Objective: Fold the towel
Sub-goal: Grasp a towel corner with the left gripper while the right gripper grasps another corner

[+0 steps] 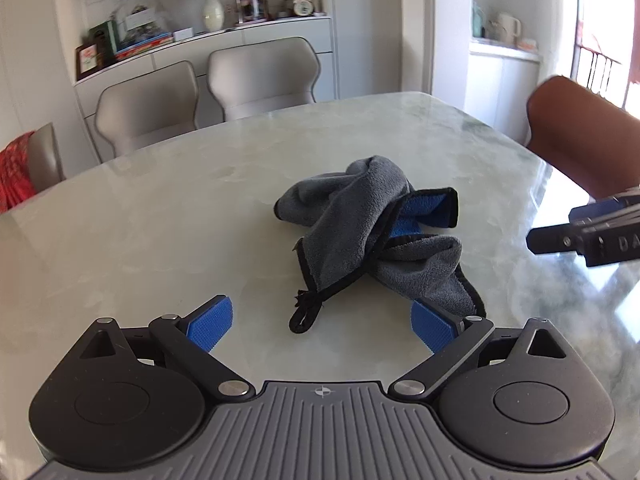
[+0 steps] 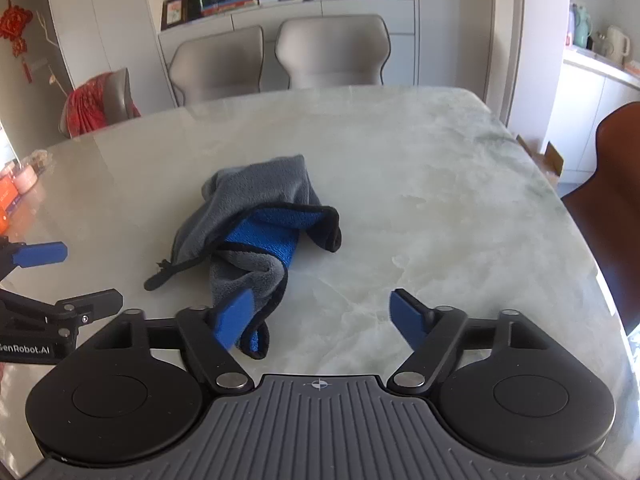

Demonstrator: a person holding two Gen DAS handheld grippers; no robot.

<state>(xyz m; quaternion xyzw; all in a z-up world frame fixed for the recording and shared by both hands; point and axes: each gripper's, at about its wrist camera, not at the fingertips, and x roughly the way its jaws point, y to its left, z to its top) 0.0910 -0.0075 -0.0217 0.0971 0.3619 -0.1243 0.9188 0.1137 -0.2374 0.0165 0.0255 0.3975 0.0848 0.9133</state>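
Left wrist view: towel (image 1: 372, 236), grey and blue, crumpled mid-worktop (image 1: 160, 208), nearer the front edge. Left gripper (image 1: 322, 324) released, empty. Right gripper (image 2: 324, 318) released, empty, beside towel.

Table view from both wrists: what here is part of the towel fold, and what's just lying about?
Job:
- crumpled grey-and-blue microfibre towel with black trim
- left gripper, jaws open
- right gripper, jaws open
- pale marble table

Lying about:
- two beige chairs
- brown chair
- orange packages and pink jar at table edge
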